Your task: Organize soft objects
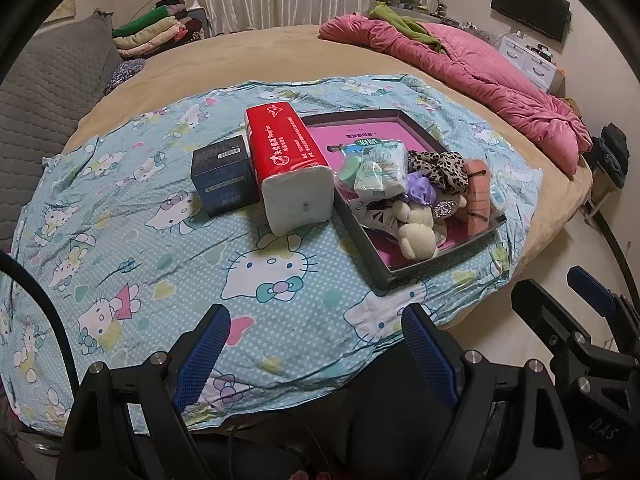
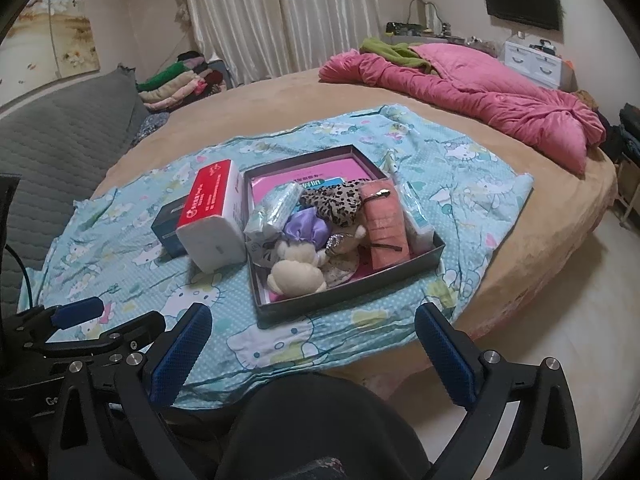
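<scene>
Both grippers, left (image 1: pixel 316 344) and right (image 2: pixel 314 344), are hovering off the near edge of the bed (image 2: pixel 280 92), fingers spread wide and holding nothing. The soft things (plush toy (image 2: pixel 298 270), leopard scrunchie (image 2: pixel 340 200), tissue packets) are lying heaped in the shallow box (image 2: pixel 352 296), well ahead of the fingers; a red tissue pack (image 1: pixel 286 152) is sitting just beside it. Sorted already or awaiting sorting, one cannot say.

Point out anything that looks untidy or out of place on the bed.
The tray holds a jumbled heap: plush toy, leopard scrunchie, tissue packs piled on each other. The red tissue pack and dark box sit outside it.
</scene>
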{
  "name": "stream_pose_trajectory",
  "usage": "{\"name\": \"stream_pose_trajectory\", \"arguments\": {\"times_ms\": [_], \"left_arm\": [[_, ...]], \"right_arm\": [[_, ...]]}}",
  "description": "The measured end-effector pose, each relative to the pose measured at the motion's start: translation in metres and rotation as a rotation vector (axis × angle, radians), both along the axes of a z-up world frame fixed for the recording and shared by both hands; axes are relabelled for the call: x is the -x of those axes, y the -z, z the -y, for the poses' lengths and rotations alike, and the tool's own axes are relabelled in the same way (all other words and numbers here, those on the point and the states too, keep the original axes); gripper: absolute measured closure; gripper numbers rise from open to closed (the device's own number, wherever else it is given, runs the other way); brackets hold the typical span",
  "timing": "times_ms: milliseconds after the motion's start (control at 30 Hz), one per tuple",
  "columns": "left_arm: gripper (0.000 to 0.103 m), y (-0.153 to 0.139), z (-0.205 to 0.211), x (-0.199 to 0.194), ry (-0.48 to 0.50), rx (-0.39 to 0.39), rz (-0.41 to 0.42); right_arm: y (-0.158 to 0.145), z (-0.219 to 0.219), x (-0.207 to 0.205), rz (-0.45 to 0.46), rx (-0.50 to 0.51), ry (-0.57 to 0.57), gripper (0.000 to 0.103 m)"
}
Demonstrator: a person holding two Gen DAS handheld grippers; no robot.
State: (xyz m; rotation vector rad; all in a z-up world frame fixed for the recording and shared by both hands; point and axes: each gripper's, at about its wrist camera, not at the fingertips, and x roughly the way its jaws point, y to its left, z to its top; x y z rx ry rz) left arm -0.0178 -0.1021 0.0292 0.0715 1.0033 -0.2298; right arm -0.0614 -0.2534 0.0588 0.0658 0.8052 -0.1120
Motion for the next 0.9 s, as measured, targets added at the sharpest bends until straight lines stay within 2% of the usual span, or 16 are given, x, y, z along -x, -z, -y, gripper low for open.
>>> {"name": "stream_pose_trajectory", "arguments": {"times_ms": [900], "left_arm": [[0.016,0.012,-0.004,-0.006,-0.024,0.003,0.002]], "right_arm": [[0.008,0.005,-0.002,-0.017,-0.032,0.019,0.002]]}}
